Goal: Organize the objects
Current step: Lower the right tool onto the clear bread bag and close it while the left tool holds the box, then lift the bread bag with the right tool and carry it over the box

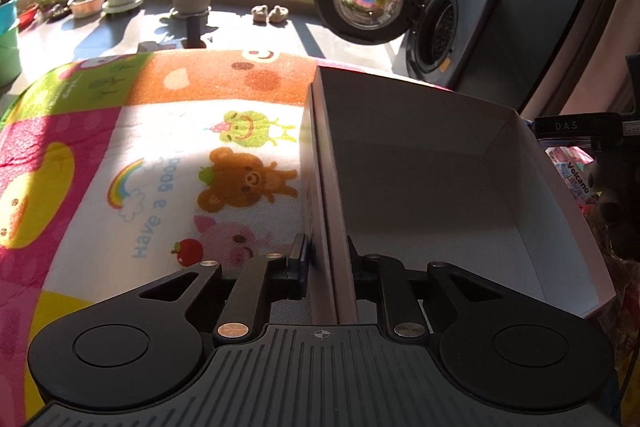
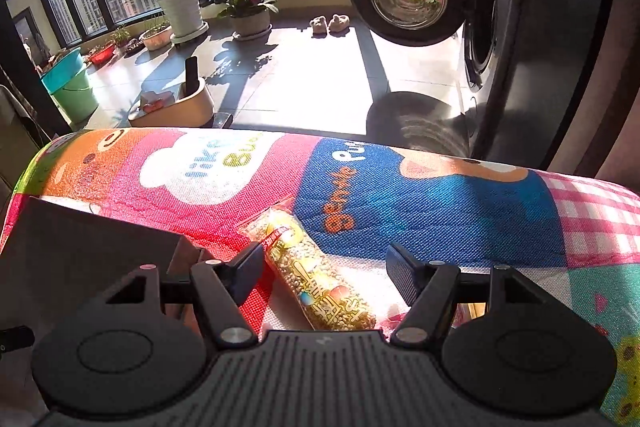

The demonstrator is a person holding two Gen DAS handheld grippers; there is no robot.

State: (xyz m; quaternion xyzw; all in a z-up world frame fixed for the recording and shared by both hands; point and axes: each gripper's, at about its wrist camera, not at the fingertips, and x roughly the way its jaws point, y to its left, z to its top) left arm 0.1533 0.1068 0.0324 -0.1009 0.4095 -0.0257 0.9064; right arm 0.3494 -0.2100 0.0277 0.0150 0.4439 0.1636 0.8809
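Left wrist view: left hand-held gripper (image 1: 326, 259) pinching the near wall of the empty white cardboard box (image 1: 420, 187), light yet easily bent, standing on the cartoon-printed play mat (image 1: 160, 147) toward its right edge. Right wrist view: right hand-held gripper (image 2: 324, 275) spread wide around the long clear crinkly packet of yellow grain snack (image 2: 316, 275) lying on the mat just beside the box; probably light, slippery and crushable, so best taken gently across its middle.

Counted: one open white box (image 1: 440, 187) on the cartoon mat (image 1: 120, 155), toward its right edge. One snack packet (image 2: 320, 279) of puffed grains on the mat. Two grippers, left gripper (image 1: 325, 259) and right gripper (image 2: 324, 271). Beyond the mat's far edge: one washing machine (image 1: 452, 27), two slippers (image 1: 270, 14), two buckets (image 2: 70, 83), stacked.
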